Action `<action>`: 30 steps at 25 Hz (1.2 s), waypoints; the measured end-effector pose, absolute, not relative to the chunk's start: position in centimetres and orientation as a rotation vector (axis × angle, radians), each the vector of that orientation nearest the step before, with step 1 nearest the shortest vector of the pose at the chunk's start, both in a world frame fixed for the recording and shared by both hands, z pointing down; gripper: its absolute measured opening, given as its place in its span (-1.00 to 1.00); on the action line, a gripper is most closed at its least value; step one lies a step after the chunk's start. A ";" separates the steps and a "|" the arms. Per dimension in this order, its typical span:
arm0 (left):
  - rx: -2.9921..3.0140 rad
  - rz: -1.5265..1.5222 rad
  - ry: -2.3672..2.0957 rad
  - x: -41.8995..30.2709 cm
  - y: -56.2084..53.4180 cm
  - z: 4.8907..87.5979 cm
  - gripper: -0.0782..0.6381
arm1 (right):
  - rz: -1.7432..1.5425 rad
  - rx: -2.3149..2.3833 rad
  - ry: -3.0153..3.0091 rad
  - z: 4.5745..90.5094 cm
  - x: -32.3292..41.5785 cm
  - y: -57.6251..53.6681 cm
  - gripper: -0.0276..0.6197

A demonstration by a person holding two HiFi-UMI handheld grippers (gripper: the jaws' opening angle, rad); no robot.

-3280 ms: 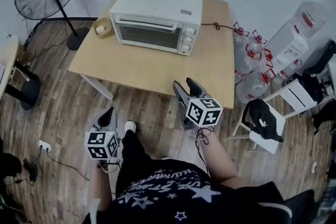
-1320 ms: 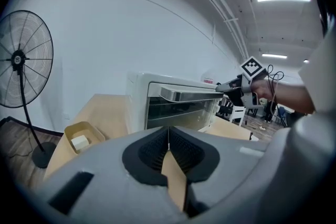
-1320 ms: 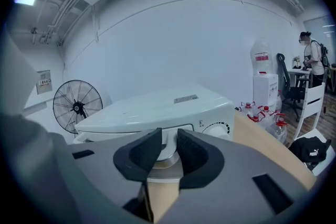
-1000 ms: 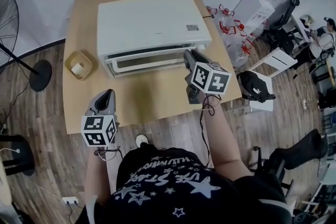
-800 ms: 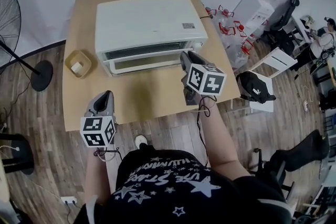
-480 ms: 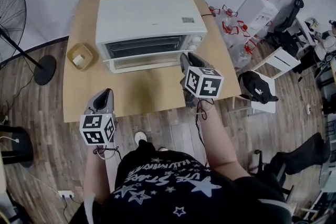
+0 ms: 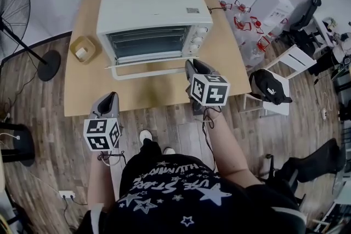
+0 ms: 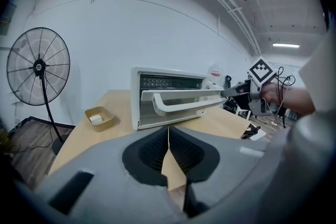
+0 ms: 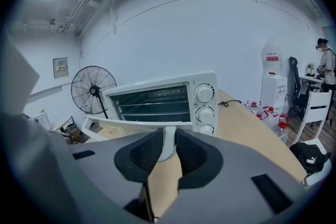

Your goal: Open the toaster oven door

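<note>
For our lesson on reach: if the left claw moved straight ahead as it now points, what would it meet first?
The left claw would likely meet the open toaster oven door at its handle; depth is unclear.

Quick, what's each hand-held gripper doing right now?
Left hand-held gripper: shut, empty.
Right hand-held gripper: jaws closing, gripping the door handle between them.

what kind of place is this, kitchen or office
Likely an office or lab room, not a kitchen: the toaster oven sits on a plain wooden table, near a pedestal fan and a water dispenser.
</note>
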State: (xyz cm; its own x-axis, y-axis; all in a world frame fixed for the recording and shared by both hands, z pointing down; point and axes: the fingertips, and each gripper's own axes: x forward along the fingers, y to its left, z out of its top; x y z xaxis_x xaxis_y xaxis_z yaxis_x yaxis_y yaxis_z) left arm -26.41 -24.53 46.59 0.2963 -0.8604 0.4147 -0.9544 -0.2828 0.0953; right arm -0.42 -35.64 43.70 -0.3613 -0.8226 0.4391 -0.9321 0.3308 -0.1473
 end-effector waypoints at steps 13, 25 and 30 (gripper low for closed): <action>2.223 0.422 -1.639 -25.2 -22.3 47.6 -0.72 | 0.561 1.494 -2.244 48.6 0.3 -31.6 -0.68; 2.183 0.431 -1.627 -25.3 -21.2 48.9 -0.72 | 0.594 1.492 -2.175 52.9 0.6 -29.5 -0.68; 2.173 0.437 -1.613 -25.0 -20.3 49.8 -0.72 | 0.601 1.497 -2.167 54.5 0.9 -28.8 -0.69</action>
